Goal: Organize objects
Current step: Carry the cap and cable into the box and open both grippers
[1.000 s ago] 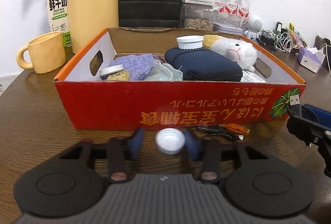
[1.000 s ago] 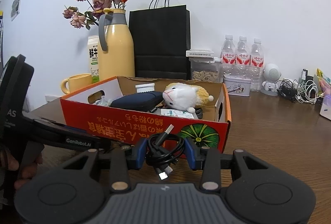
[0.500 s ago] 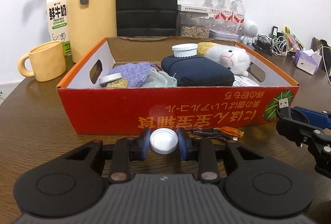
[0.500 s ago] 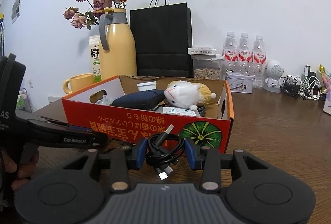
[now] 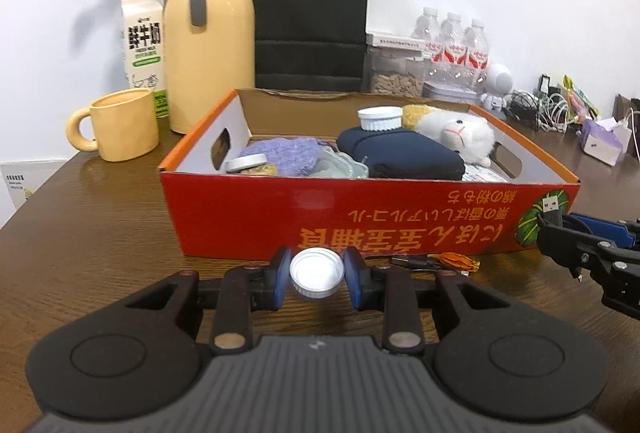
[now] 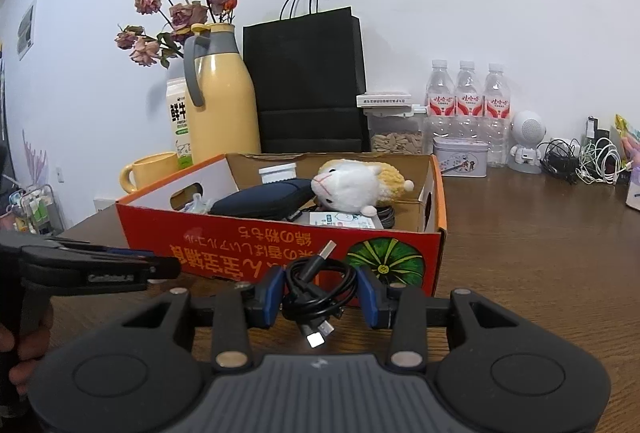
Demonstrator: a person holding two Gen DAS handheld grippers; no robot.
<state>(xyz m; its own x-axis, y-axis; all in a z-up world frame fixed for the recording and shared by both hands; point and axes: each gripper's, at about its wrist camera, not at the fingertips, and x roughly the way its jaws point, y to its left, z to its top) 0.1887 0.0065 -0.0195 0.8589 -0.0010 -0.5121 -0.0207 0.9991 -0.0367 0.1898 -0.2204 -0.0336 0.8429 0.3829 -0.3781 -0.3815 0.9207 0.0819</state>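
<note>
My left gripper [image 5: 317, 272] is shut on a small white bottle cap [image 5: 317, 271], held just in front of the red cardboard box [image 5: 360, 217]. My right gripper [image 6: 319, 291] is shut on a coiled black USB cable [image 6: 316, 285], near the box's [image 6: 280, 257] front right corner. The box holds a navy pouch [image 5: 400, 157], a plush sheep [image 5: 456, 131], a purple knit cloth [image 5: 288, 155], a white ramekin [image 5: 380, 118] and a small jar [image 5: 249, 165]. An orange-and-black cord [image 5: 436, 259] lies on the table against the box front.
Behind the box stand a yellow mug [image 5: 120, 123], a yellow thermos [image 5: 210, 37], a milk carton [image 5: 143, 41], a black paper bag [image 5: 308, 13], water bottles [image 5: 452, 47] and a seed container [image 5: 394, 77]. Tangled cables [image 5: 548, 105] and a tissue pack [image 5: 604, 139] sit far right.
The left gripper has closed in on the white cap, lifted a little and tilted up, so more of the thermos and flowers shows. The right gripper has kept still with the cable.
</note>
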